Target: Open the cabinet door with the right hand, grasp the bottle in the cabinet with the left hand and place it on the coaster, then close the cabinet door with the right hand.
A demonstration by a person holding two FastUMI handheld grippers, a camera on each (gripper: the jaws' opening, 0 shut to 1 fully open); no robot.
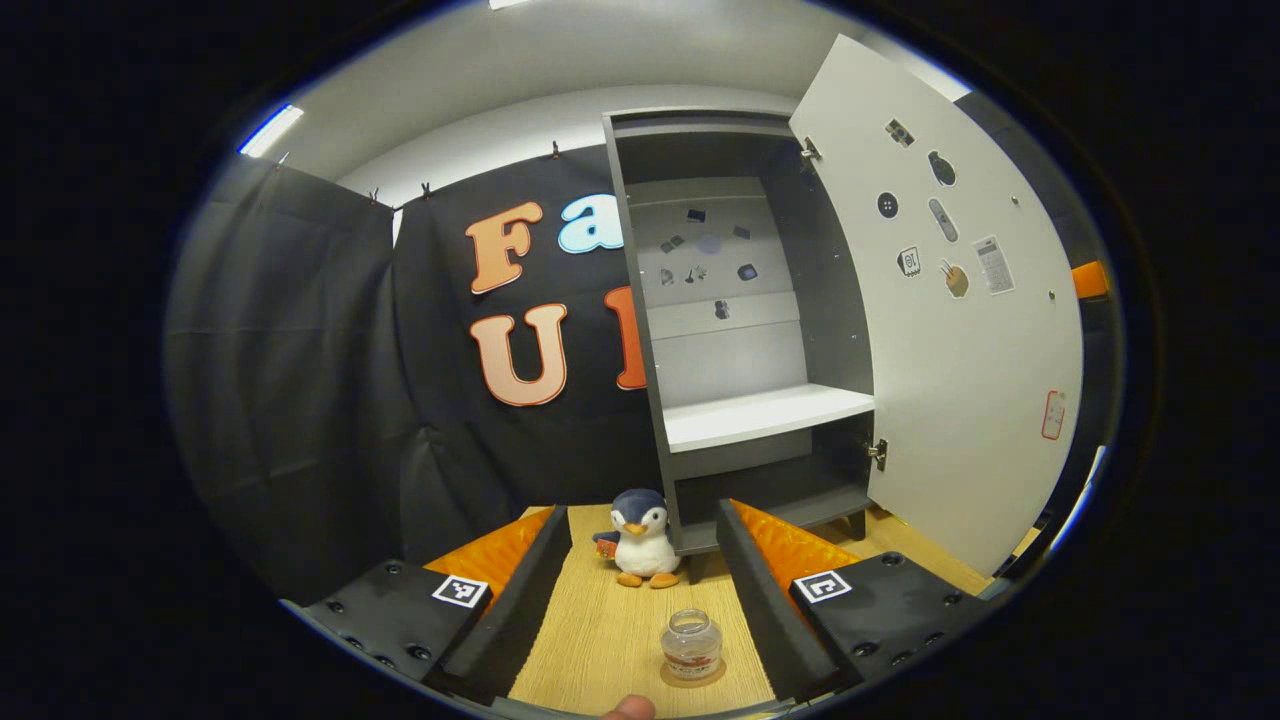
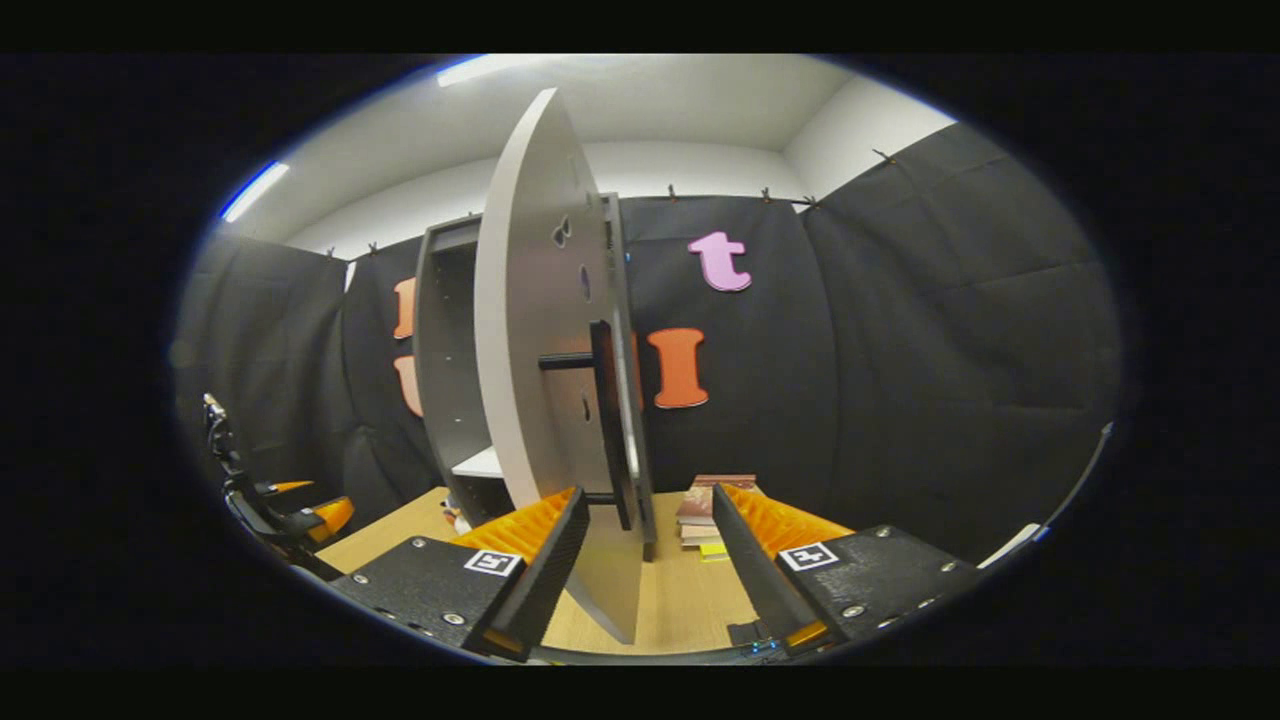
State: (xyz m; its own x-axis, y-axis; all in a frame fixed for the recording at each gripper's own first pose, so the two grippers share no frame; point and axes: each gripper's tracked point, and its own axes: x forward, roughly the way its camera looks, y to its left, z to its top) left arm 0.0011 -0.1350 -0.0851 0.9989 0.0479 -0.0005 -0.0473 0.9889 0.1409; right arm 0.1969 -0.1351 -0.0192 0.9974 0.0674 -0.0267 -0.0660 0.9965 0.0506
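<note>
Bottle (image 1: pixel 691 645), a small clear jar-like one with a red-and-white label too small to read, stands upright on the round coaster (image 1: pixel 692 676) on the wooden tabletop (image 1: pixel 600 630). It sits between the fingers of the left gripper (image 1: pixel 643 560), nearer the right finger and touching neither; the fingers are spread wide with free room on both sides of it. Just beyond the fingertips a plush penguin (image 1: pixel 641 537) stands beside the foot of the cabinet (image 1: pixel 640 330). Farther ahead and to the right the cabinet is open, its white shelf (image 1: pixel 765 414) bare, and the cabinet door (image 1: pixel 950 330) is swung far out to the right, stickers on its inner face too small to read.

In the right gripper view, the right gripper (image 2: pixel 648 520) is spread with the door's edge and its dark handle (image 2: pixel 606 420) standing between the fingers, neither finger pressing on them. A stack of books (image 2: pixel 703 510) lies just past the fingertips. The left gripper (image 2: pixel 290 515) is well off to the left.
</note>
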